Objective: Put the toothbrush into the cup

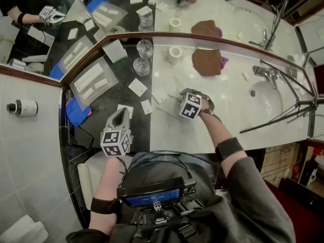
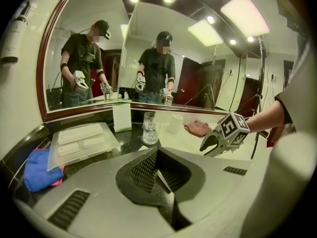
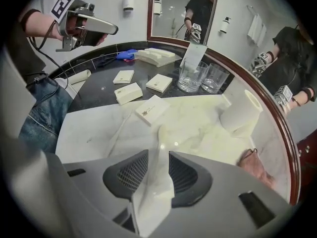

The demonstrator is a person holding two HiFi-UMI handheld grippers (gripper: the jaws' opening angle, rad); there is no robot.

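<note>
Two clear glass cups point(image 1: 141, 66) point(image 3: 190, 76) stand side by side at the back of the counter, at the mirror. My right gripper point(image 1: 195, 101) point(image 3: 158, 152) points steeply down over the white marble, jaws open. A thin clear wrapper point(image 3: 154, 192) stands loosely between them, and the pads do not press on it. A slim pale stick, probably the toothbrush point(image 3: 118, 129), lies on the marble just beyond. My left gripper point(image 1: 120, 114) point(image 2: 157, 152) hovers over the dark part of the counter, shut, with nothing seen in it.
Small white boxes point(image 1: 137, 87) point(image 3: 153, 109) lie around the cups. A paper roll point(image 1: 175, 54) and a brown cloth point(image 1: 206, 61) sit at the back. A clear tray of packets point(image 1: 91, 81) and a blue cloth point(image 1: 76, 110) are at the left, the sink point(image 1: 266, 97) at the right.
</note>
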